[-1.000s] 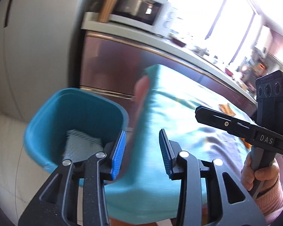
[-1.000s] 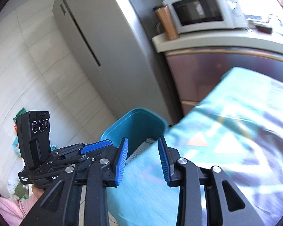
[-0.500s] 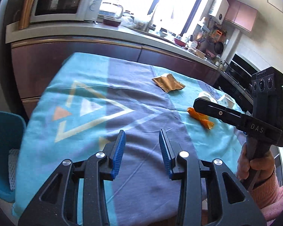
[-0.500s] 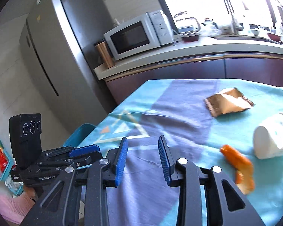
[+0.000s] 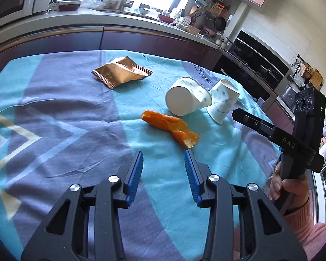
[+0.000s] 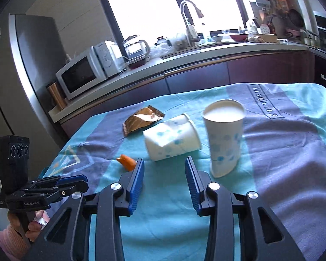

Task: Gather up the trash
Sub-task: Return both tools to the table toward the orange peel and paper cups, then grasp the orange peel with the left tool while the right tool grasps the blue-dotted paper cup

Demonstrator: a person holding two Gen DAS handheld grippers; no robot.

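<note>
Trash lies on the teal and purple tablecloth [image 5: 54, 113]: a copper foil wrapper [image 5: 121, 75], an orange peel [image 5: 169, 126], a dented paper cup on its side [image 5: 187, 99] and a second dotted cup [image 5: 222, 100] standing mouth down. My left gripper [image 5: 164, 163] hovers just short of the peel, its jaws opening with nothing between them. My right gripper [image 6: 164, 167] faces the lying cup [image 6: 171, 141] and the standing cup [image 6: 225, 139], its jaws also opening and empty. The peel [image 6: 127, 162] sits at its left finger, the wrapper [image 6: 141, 119] farther back.
A kitchen counter [image 6: 184, 65] runs behind the table with a microwave [image 6: 84, 74], a glass kettle [image 6: 137, 50] and a sink tap [image 6: 189, 21]. A grey fridge [image 6: 21, 76] stands at the left. A hand in a pink sleeve [image 5: 293, 187] holds the right gripper.
Both views have swung from the blue bin at the table's end onto the tabletop. The wrapper, peel and cups have come into view and grown nearer. Both grippers stay empty.
</note>
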